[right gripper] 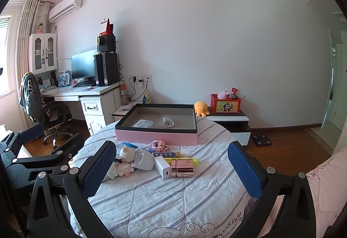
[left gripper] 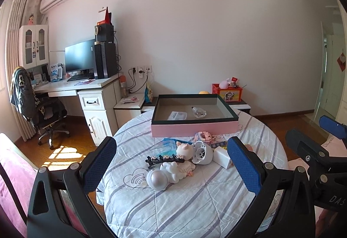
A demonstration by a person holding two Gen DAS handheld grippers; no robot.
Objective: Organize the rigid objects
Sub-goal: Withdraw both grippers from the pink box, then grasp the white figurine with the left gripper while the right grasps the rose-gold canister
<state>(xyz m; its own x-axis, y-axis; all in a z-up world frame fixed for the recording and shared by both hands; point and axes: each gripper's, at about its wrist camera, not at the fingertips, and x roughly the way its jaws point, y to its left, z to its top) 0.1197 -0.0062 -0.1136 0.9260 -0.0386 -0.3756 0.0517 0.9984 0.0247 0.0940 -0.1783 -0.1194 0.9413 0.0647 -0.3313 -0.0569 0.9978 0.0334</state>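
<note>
The bedroom has pale walls, a wooden floor and a white desk at the left. A round bed with a striped quilt carries everything. At its far edge sits a pink box, open, with a clear bottle and a small white case inside. Before it lies a pile of small things: a white charger, a pink metallic cylinder, an astronaut figure. The near quilt is free. The left gripper and the right gripper both stand wide apart, holding nothing.
</note>
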